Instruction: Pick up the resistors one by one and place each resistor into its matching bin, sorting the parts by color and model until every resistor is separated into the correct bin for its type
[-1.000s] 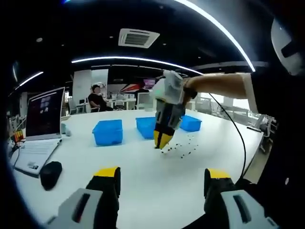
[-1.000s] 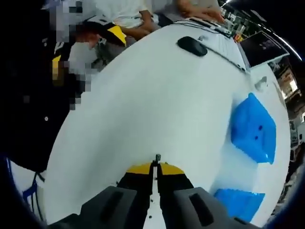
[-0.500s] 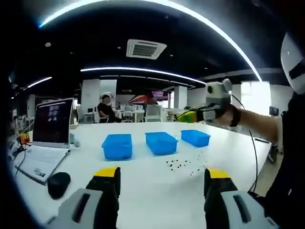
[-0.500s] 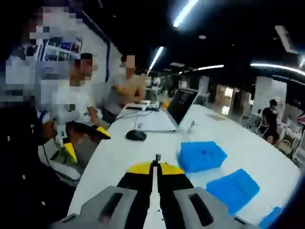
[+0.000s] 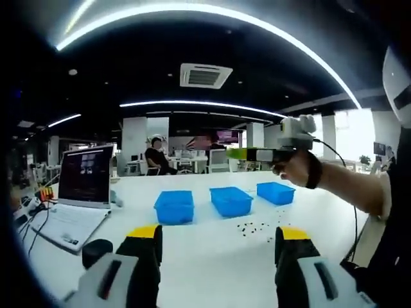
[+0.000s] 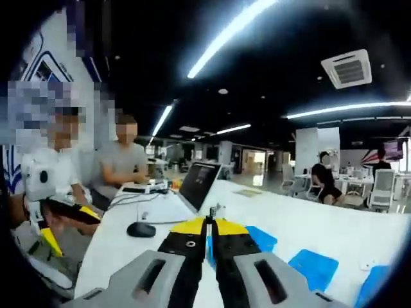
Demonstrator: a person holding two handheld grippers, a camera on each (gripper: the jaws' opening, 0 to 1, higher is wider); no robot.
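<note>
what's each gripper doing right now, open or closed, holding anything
Left gripper: open, holding nothing.
Right gripper: shut on a resistor at its tips.

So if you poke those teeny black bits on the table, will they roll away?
Probably they'd skid and scatter: the resistors are tiny specks lying loose on the smooth white table. They look very light. The right gripper seems to pinch one at its shut tips, so they can likely slip out easily.
</note>
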